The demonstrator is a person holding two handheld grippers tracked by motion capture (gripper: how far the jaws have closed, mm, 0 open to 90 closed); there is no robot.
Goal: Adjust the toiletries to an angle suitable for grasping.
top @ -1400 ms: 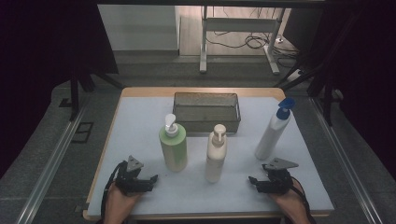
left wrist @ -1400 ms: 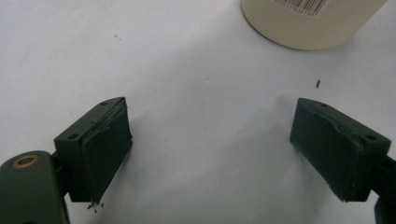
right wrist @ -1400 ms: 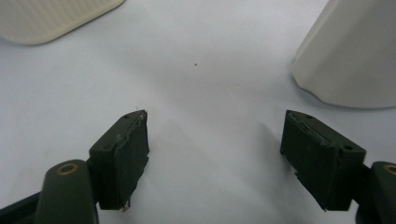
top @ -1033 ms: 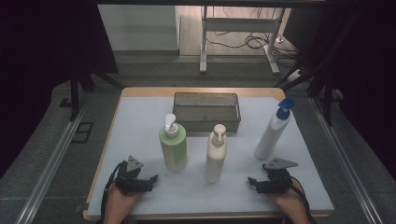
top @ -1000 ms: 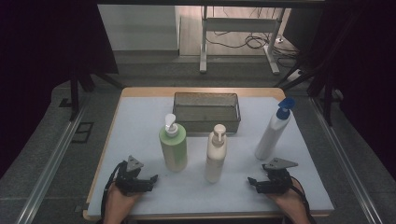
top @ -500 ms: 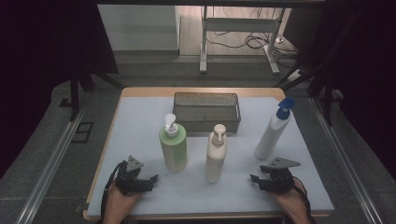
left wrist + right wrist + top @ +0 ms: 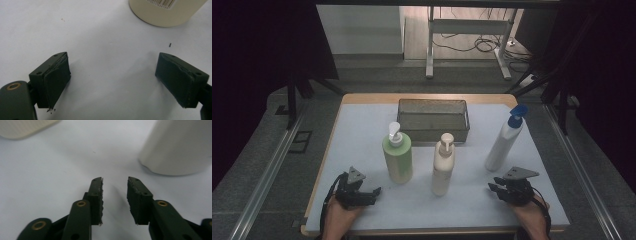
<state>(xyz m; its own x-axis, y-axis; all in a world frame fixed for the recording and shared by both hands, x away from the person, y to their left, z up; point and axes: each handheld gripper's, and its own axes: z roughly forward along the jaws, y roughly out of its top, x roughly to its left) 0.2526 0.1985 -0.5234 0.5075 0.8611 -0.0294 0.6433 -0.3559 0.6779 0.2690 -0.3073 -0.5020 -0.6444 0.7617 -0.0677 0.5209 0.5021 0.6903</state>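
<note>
Basket [image 7: 433, 119] behind 3 bottles: green [image 7: 397, 156], cream [image 7: 444, 165], white [image 7: 506, 140].

The right tool [image 7: 115, 195] has narrowed its jaws, nothing between.

A grey floor [image 7: 377, 75] is seen beyond the white-topped table [image 7: 362, 130]; a metal frame [image 7: 472, 30] and loose cables [image 7: 462, 45] are lit, flanked by darkness.

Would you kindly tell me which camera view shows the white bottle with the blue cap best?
The high view: the white bottle with the blue cap stands whole and upright there, at the table's right. The right gripper view catches just its blurred lower body beyond the jaws. The left gripper view shows the cream bottle's base instead.
</note>
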